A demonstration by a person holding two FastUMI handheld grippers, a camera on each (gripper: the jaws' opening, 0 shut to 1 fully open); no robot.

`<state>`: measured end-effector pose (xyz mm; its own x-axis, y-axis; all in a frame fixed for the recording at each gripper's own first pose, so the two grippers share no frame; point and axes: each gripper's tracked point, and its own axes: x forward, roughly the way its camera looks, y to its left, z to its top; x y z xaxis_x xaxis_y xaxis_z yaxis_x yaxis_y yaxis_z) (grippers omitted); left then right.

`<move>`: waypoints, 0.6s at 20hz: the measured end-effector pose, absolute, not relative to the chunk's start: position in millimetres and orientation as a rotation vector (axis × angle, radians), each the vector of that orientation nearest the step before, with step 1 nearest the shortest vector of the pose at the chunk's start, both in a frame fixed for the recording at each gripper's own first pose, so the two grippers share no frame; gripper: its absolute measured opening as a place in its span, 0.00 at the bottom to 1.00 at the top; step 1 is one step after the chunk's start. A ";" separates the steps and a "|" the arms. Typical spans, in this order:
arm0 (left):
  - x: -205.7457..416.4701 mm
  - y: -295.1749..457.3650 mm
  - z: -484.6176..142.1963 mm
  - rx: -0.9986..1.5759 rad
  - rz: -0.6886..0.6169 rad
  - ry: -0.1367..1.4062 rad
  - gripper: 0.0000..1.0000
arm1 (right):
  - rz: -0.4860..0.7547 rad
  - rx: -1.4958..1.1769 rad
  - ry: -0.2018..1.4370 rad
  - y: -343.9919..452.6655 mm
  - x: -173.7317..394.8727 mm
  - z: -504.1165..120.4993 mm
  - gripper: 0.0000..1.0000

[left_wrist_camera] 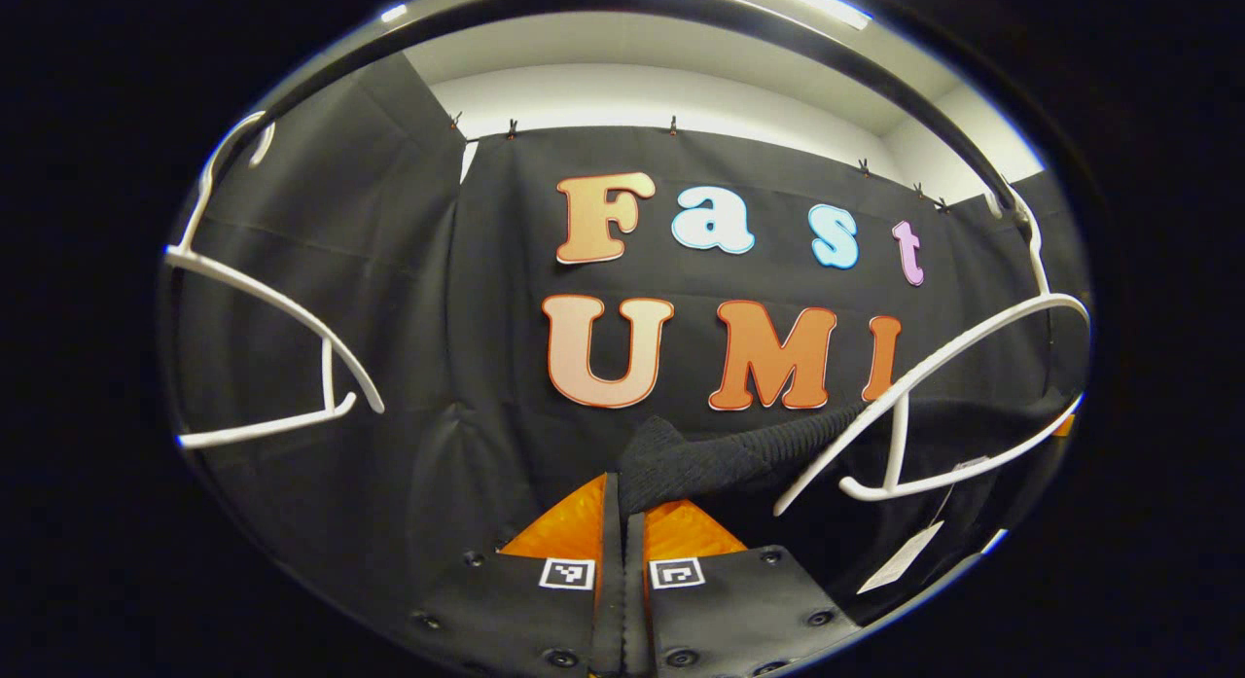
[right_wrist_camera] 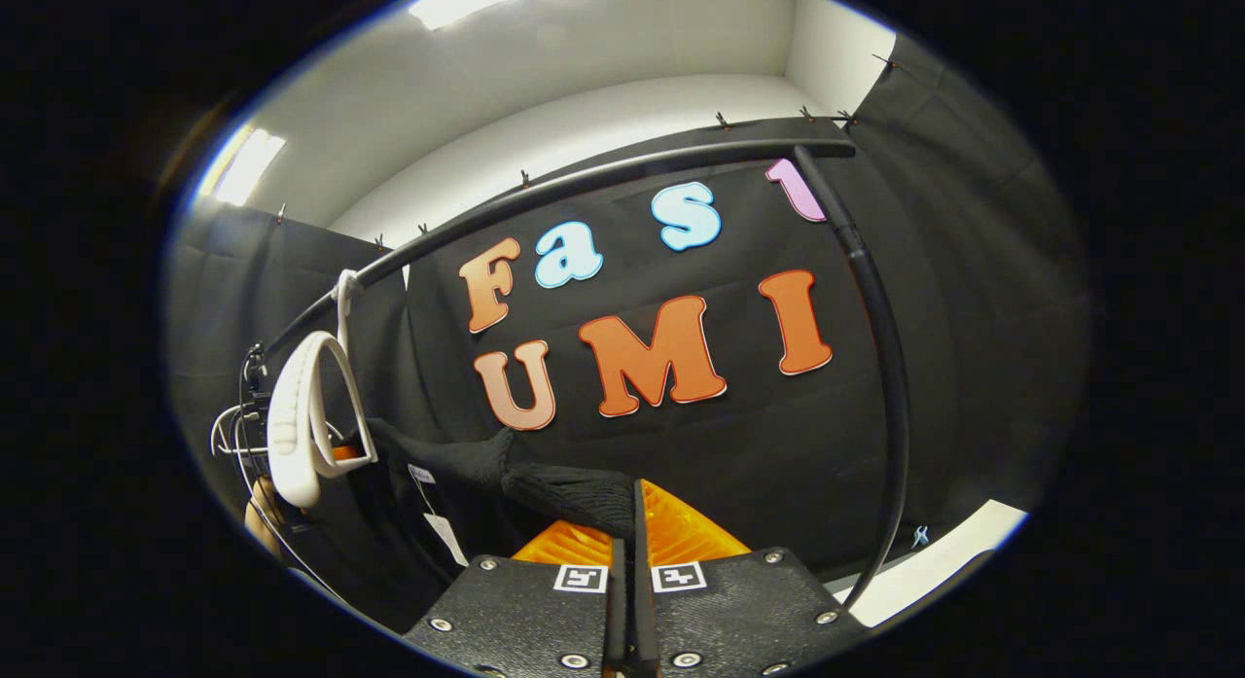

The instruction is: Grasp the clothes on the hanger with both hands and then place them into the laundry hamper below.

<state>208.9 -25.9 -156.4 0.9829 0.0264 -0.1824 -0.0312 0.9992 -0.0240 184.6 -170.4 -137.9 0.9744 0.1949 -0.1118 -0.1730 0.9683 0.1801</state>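
Both grippers pinch the black garment (left_wrist_camera: 720,459), one at each end, so it hangs stretched between them just beside the white hanger (left_wrist_camera: 934,406). The left gripper (left_wrist_camera: 622,508) and right gripper (right_wrist_camera: 630,513) are closed on the cloth, ready to lower it; the hamper is below.

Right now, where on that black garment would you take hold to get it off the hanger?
By its knit edges, one gripper per side, as here: left gripper and right gripper each pinch a stretched corner of the black garment, which hangs from the white hanger.
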 end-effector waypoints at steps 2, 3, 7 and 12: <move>202.0 -19.6 -164.1 -0.017 0.027 0.183 0.07 | 0.190 0.176 0.135 -169.3 183.1 -146.6 0.02; 199.0 -19.7 -168.3 -0.014 0.024 0.185 0.07 | 0.185 0.180 0.135 -170.5 181.0 -148.3 0.02; 176.8 -21.7 -176.3 0.016 0.028 0.186 0.07 | 0.153 0.131 0.143 -171.9 175.6 -166.3 0.02; 144.0 -30.1 -194.2 0.019 0.038 0.200 0.07 | 0.134 0.144 0.178 -163.6 153.0 -196.2 0.02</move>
